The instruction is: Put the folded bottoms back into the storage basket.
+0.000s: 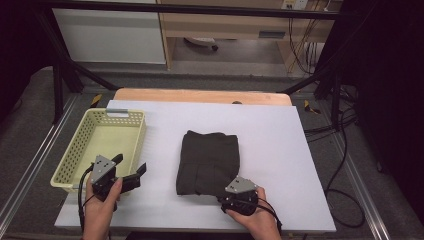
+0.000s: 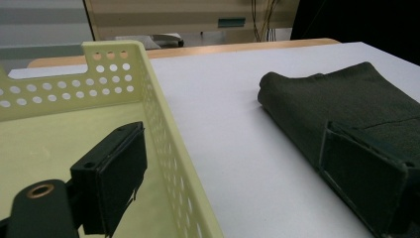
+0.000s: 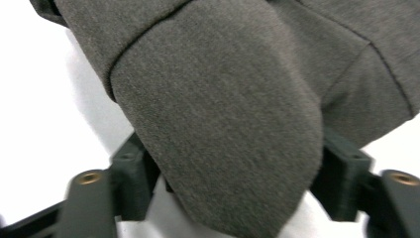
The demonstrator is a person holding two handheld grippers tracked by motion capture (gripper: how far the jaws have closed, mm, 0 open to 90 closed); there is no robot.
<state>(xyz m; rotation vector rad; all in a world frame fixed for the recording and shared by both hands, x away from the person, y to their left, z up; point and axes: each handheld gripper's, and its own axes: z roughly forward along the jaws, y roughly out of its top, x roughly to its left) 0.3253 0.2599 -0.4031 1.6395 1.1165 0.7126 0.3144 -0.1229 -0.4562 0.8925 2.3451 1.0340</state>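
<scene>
— Dark folded cloth [image 1: 209, 162] lies mid-worktop [image 1: 280, 140] beside the basket [image 1: 131, 145], likely awaiting packing?

— Seemingly. From above, the right gripper [image 1: 235, 196] meets its near corner.

— And the left gripper [image 2: 124, 163]?

— Spread, empty, over the basket rim.

— The right's own view?

— A fold sits between its fingers [image 3: 131, 173]; whether they pinch it, I cannot tell.

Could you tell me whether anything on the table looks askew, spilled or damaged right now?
Nothing stands out. The dark olive folded cloth lies neatly on the white board, one corner fold between the jaws of the right gripper. The pale yellow perforated plastic basket sits upright, intact.
</scene>
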